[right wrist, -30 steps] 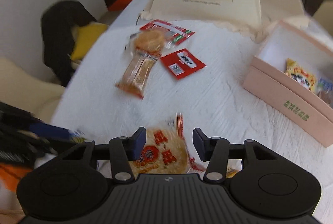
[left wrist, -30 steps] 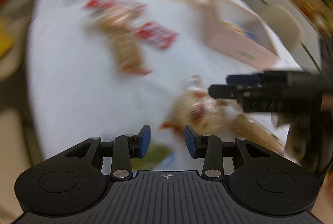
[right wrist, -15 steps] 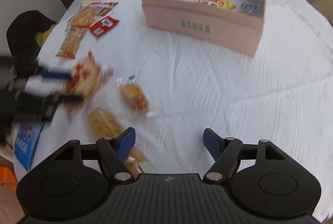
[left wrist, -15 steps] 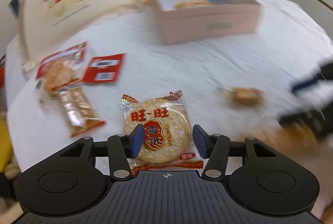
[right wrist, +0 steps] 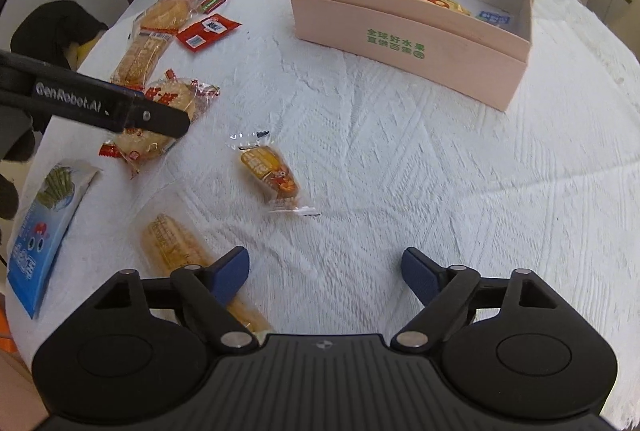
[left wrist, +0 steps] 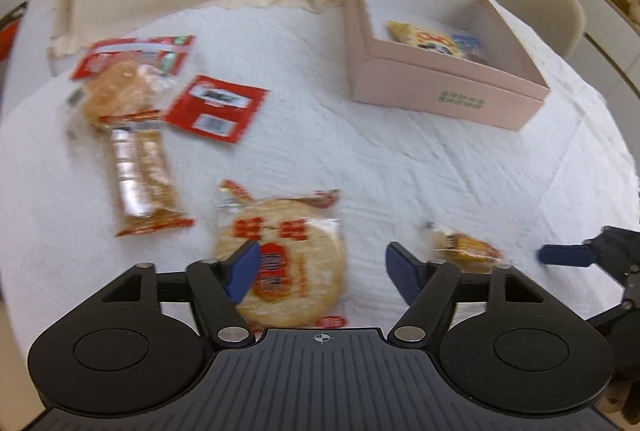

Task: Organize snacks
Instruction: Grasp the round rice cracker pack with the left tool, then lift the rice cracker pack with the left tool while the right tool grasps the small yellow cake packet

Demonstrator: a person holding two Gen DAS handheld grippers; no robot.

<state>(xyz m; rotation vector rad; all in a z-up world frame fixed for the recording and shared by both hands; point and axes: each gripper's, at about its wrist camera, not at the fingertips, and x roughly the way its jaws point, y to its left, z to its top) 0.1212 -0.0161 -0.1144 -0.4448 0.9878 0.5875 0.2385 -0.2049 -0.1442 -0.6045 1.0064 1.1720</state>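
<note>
white-clothed round table (right wrist: 420,135), beige chairs (left wrist: 536,3)

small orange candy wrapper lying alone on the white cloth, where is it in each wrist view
Left wrist view: the small orange candy lies low on the right, just beyond the left gripper's right fingertip.
Right wrist view: the same candy lies left of centre, ahead of the open right gripper.
Shared landmark: the pink box, upper right in the left view, top centre-right in the right view.
</note>
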